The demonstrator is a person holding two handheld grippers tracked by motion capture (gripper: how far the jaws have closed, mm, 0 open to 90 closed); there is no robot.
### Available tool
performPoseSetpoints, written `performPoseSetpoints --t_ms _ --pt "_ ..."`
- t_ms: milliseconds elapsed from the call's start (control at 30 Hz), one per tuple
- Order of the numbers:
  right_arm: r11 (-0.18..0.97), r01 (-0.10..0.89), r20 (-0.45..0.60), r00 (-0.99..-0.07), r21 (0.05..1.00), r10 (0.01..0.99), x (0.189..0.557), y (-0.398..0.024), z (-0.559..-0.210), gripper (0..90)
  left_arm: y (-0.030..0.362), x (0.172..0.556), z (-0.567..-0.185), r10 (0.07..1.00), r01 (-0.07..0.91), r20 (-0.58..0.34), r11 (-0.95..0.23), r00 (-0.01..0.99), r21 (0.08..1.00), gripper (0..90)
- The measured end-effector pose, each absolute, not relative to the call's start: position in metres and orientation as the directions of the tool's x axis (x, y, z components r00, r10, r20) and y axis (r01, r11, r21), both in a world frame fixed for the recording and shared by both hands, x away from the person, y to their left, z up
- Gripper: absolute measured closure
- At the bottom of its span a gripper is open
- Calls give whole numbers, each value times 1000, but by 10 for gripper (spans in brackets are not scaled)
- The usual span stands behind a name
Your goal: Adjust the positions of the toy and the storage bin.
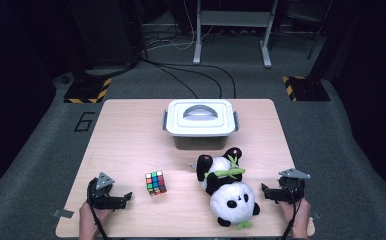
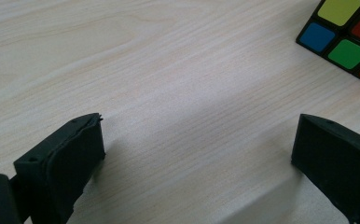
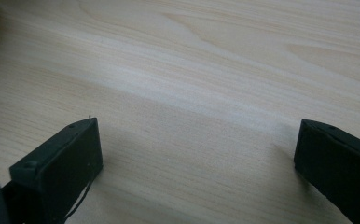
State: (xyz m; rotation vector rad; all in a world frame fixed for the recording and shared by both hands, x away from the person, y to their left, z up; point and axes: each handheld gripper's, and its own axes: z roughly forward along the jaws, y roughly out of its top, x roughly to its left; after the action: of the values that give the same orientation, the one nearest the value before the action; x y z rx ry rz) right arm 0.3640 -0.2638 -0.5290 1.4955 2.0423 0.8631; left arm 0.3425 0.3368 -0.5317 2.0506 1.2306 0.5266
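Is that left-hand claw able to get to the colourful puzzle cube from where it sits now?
Probably yes. The left gripper rests open on the table, and only bare wood lies between it and the cube just beyond. The panda and the lidded box lie elsewhere.

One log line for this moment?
left tool: open, near Rubik's cube | right tool: open, beside panda plush | lidded box: shut

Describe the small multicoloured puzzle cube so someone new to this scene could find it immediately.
Start at the light wooden table and look to its near left part. The small multicoloured puzzle cube sits between the left gripper and the black-and-white plush panda, touching neither. Its black-edged grid of coloured squares sets it apart.
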Motion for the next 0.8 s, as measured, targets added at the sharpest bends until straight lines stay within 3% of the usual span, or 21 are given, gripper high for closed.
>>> performPoseSetpoints --t_ms 800 --pt "215 658 -2 -309 721 951 365 -263 -529 15 338 344 -531 868 603 1 -346 497 719 21"
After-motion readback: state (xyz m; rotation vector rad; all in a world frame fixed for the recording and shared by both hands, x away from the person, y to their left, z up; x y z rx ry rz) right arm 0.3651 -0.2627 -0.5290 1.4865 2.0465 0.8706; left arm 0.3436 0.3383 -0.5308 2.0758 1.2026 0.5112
